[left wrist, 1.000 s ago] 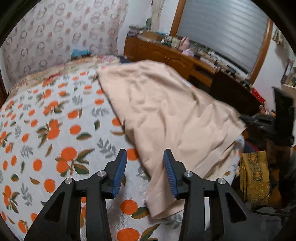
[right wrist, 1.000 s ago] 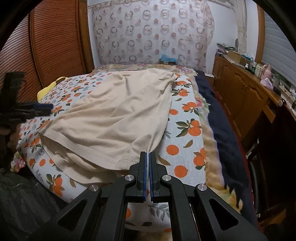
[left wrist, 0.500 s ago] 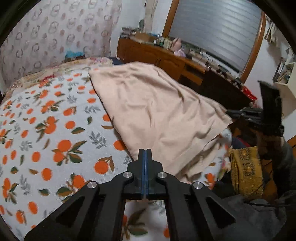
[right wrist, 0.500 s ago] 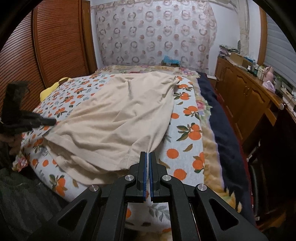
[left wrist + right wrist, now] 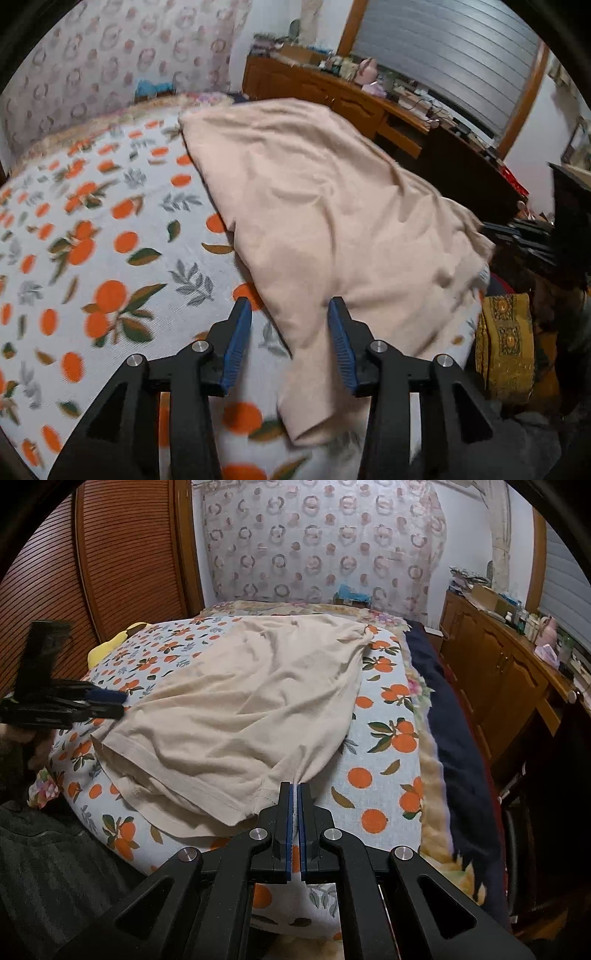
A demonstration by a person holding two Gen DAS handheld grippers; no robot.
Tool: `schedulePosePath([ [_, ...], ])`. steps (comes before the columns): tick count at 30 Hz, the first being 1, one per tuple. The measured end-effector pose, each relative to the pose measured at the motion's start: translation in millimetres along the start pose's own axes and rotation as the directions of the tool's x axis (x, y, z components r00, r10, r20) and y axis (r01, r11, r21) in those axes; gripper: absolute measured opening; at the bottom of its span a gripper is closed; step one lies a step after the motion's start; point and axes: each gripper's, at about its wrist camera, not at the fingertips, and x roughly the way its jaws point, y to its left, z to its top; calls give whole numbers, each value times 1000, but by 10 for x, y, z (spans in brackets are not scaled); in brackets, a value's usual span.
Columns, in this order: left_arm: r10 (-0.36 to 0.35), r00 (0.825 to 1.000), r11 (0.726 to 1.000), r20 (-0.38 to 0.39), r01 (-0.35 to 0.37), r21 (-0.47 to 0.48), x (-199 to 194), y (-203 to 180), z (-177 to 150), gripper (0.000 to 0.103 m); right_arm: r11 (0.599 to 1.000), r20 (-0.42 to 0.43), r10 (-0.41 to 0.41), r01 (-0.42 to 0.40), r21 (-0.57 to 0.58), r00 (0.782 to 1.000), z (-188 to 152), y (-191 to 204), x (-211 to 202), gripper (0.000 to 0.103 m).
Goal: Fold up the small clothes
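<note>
Across the frame left to right: louvered wardrobe, orange-print bedspread with beige shirt spread mid-bed, wooden dresser. Left gripper just opened, jaws apart over the shirt's edge, not pinching. Right gripper clamped on the shirt hem.

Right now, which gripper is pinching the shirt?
The right gripper: its fingers are shut on the beige shirt hem. The left gripper has just opened, its fingers apart.

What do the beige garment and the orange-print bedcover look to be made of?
Beige garment: soft matte knit, probably cotton jersey; it drapes in loose wrinkles and has a stitched hem. Orange-print bedcover: woven, slightly textured cloth, perhaps cotton; fine ribbing shows in the white ground.
</note>
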Motion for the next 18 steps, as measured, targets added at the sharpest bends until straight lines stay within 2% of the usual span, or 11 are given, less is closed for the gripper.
schedulePosePath([
  [4,-45,999,999,13,45,-23,70,54,73,44,1000,13,2,-2,14,1000,-20,-29,4,2],
  [5,-66,998,998,9,66,-23,72,62,78,36,1000,14,6,-6,17,1000,-28,-37,9,2],
  [6,-93,996,995,0,93,-23,72,57,77,24,1000,13,12,-12,18,1000,-38,-32,17,2],
  [7,-122,993,992,-6,121,-23,69,57,64,4,1000,12,17,-17,18,1000,-50,-31,25,2],
  [10,-98,994,995,56,98,4,-152,15,29,4,1000,9,19,-19,22,1000,-79,-33,44,2],
  [13,-84,987,996,134,87,-15,-517,15,-6,3,999,3,22,-22,26,1000,-100,-51,24,2],
  [18,-28,991,1000,132,28,2,-629,-20,-77,3,998,-1,58,-58,36,998,-116,-53,-9,2],
])
